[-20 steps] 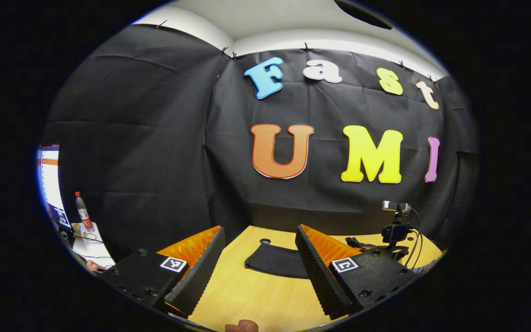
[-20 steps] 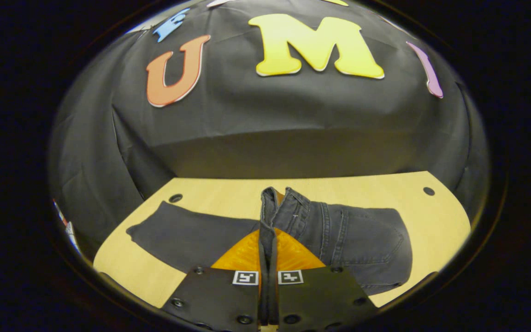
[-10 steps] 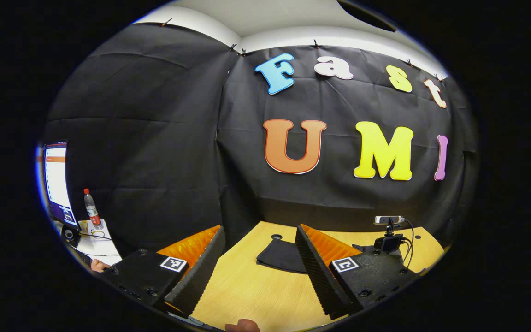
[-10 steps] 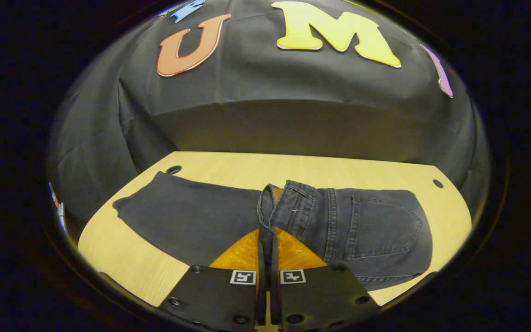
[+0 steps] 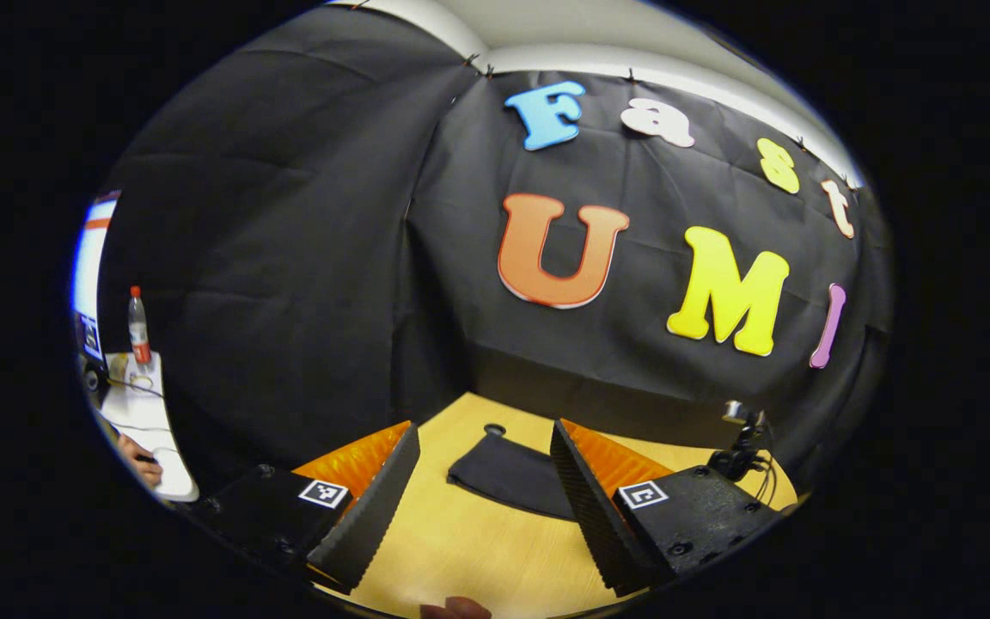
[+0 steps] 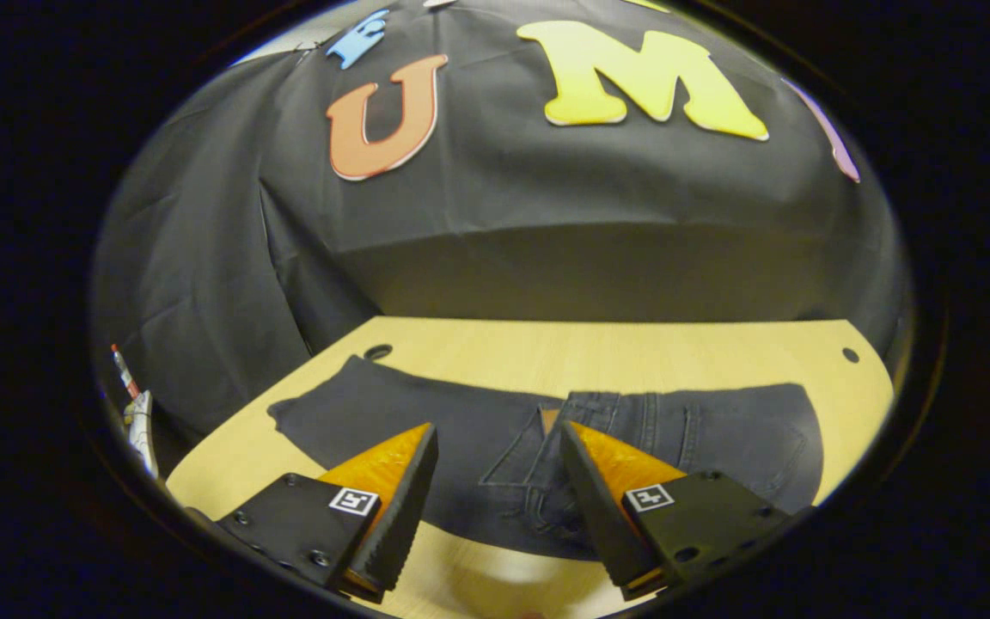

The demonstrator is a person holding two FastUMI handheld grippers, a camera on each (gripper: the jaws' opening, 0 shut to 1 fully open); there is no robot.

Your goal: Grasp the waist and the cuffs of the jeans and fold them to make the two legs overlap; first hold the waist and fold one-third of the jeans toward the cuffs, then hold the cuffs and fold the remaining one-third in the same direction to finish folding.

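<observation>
Dark grey jeans lie across the wooden table, legs overlapping. The waist is folded over onto the legs and rests flat; the cuff end points left. My right gripper hovers just above the waistband, open, with nothing between its fingers. In the left gripper view the cuff end of the jeans lies ahead on the table. My left gripper is open above the bare wood, short of the cuffs.
A small camera on a stand with cables sits at the table's right end. Left of the booth, a bottle stands on a white side table, with a hand beside it. Round holes mark the table corners.
My right gripper has opened and let go of the waist, which now lies flat on the legs. The left gripper stayed open; its view tilted and shifted slightly.
</observation>
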